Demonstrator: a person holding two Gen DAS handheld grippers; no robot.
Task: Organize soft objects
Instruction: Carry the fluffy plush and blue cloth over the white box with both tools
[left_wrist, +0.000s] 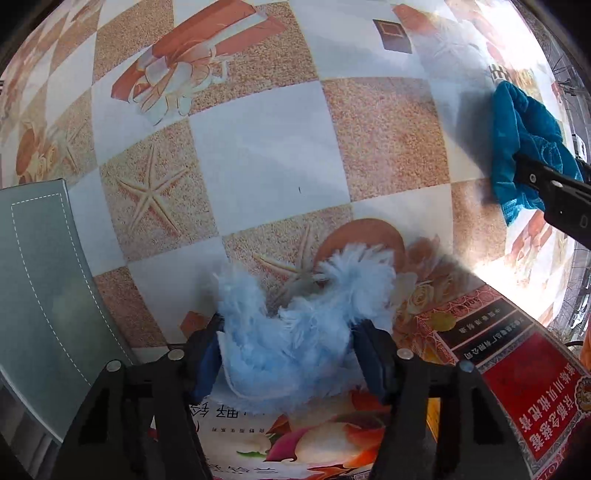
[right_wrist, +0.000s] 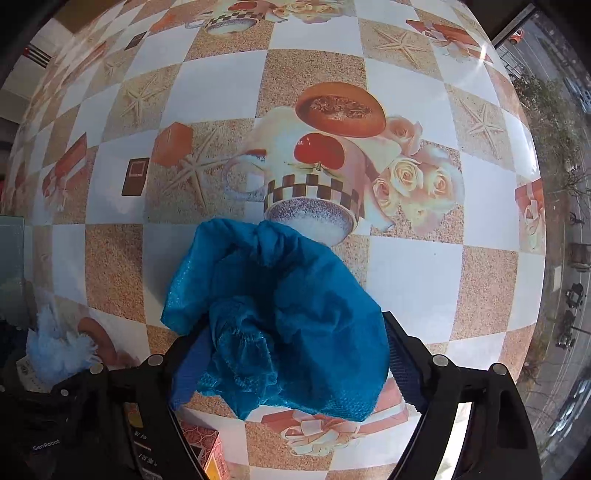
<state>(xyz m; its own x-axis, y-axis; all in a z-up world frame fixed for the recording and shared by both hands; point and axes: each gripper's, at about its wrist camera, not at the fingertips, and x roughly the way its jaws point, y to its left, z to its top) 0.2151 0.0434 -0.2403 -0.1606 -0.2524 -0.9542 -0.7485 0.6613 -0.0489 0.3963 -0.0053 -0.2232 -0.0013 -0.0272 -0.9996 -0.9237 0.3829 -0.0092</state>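
Left gripper pinches the fluffy light-blue duster cloth between part-closed jaws, near edge of the patterned table, just far of printed boxes. Right gripper likewise clamps the teal fabric bundle, further right on the table. Step looks like the pickup; next probably lift both clear and carry them to one spot, destination unclear.

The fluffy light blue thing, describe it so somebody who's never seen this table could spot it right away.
On the checkered tablecloth with starfish prints, look between the fingers of the left gripper. The fluffy light blue piece is pale and feathery, while the other cloth at the right gripper is smooth, crinkled, deep teal.
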